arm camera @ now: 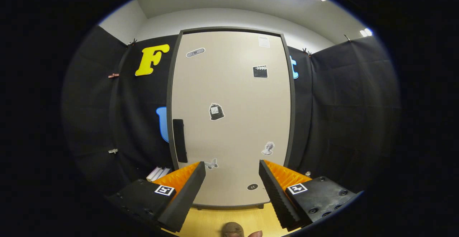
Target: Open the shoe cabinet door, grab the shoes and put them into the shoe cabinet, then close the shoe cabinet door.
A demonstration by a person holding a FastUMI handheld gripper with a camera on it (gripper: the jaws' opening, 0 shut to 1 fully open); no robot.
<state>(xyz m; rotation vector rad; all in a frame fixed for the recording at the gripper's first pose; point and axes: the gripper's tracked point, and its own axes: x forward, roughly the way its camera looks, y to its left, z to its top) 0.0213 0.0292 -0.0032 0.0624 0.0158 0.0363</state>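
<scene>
The shoe cabinet (231,118) stands straight ahead, tall and beige with a dark frame. Its door (236,97) is closed and carries several small stickers. A black vertical handle (179,141) sits on the door's left side, just above and beyond my left finger. My gripper (232,169) is open with nothing between its fingers. The orange and black fingers (186,188) are wide apart and point at the lower part of the door. A brownish rounded thing (232,229), possibly a shoe, lies on the wooden floor below and between the fingers, cut off from sight.
Black cloth walls (344,115) close in on both sides of the cabinet. Something white (157,174) lies on the floor left of the cabinet, behind my left finger. The light wooden floor (229,217) runs from the cabinet's base toward me. A fingertip (255,234) shows beside the brownish thing.
</scene>
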